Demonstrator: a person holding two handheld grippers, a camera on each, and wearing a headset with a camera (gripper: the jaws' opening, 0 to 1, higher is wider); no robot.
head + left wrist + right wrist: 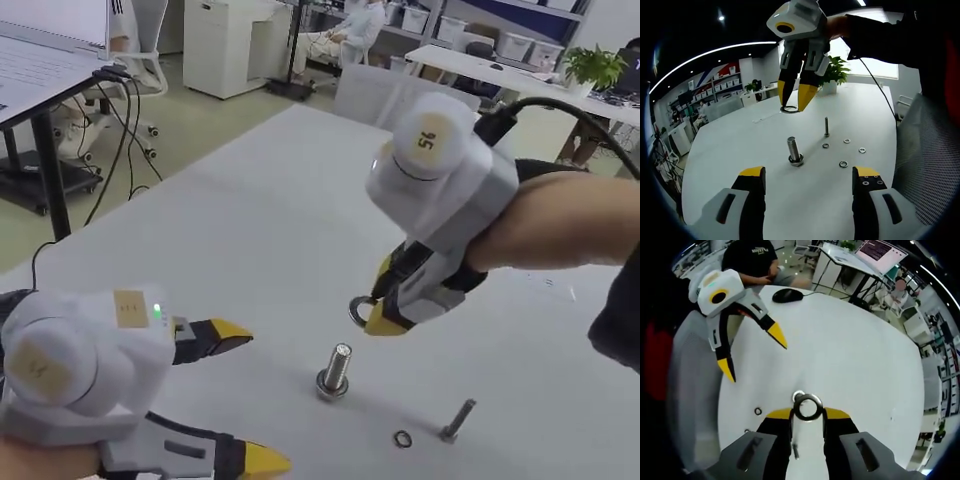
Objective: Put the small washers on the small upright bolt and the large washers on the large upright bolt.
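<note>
My right gripper (pixel 372 312) is shut on a large steel washer (pixel 358 311), held in the air just above and behind the large upright bolt (pixel 336 368). That bolt has a washer around its base. The small upright bolt (pixel 458 420) stands to its right, with a small washer (pixel 402 438) lying beside it. In the left gripper view the held large washer (pixel 789 108) hangs over the large bolt (pixel 794 149), and several small washers (pixel 843 163) lie around the small bolt (pixel 826 126). My left gripper (pixel 250 398) is open, low at the near left.
The white table (pixel 230 230) stretches far and left of the bolts. A grey chair back (pixel 930 165) stands at the table's edge in the left gripper view. A person sits beyond a black mouse (pixel 787 295) in the right gripper view.
</note>
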